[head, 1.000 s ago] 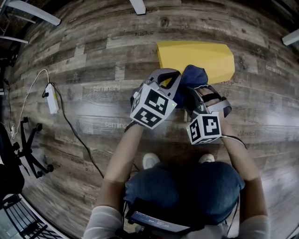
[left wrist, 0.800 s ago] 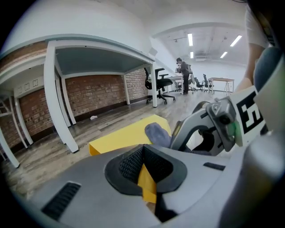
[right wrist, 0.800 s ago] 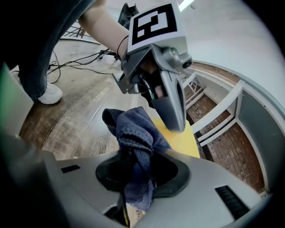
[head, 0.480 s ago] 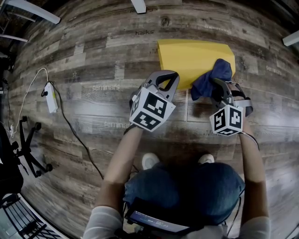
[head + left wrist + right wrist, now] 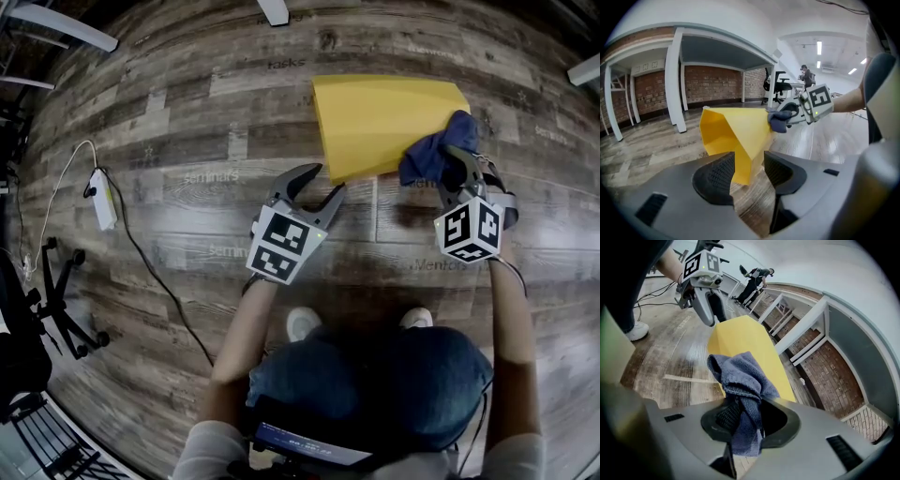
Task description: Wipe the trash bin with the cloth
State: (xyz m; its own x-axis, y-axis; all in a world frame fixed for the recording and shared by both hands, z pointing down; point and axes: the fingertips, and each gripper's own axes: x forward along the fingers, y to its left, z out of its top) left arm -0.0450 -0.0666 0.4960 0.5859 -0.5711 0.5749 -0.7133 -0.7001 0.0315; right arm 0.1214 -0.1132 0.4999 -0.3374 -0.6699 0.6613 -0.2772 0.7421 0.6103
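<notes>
Cloth (image 5: 740, 380), a blue-grey terry rag, fills the lower centre of the right gripper view. The right gripper (image 5: 743, 420) is clenched on it, and a bunched fold rises above the jaws while a tail hangs below them. In the head view the person's denim knees (image 5: 375, 375) and white shoes (image 5: 302, 323) sit at the bottom of the frame. Above them, the left gripper (image 5: 323, 183) is at the centre and the right gripper (image 5: 459, 164) at the right.

The left gripper's jaws have just been opening and now stand wide and released. In its own view the near corner of the trash bin (image 5: 736, 136) shows in the gap between the pads (image 5: 715, 176), which do not press on it.

Just past both tools, the yellow trash bin (image 5: 389, 117) lies on its side on the wood-plank floor (image 5: 187, 122). It is in the upper centre of the head view, with its open mouth toward frame left. The cloth (image 5: 436, 150) rests against the bin's lower right edge.

At the left of that frame are a white power strip (image 5: 103, 197) with its cable and, lower, a black chair base (image 5: 56, 300).

Farther off, the left gripper view shows white pillars (image 5: 675, 79) before a brick wall (image 5: 712, 84), an office chair (image 5: 780, 89) and a distant person (image 5: 805, 75).
</notes>
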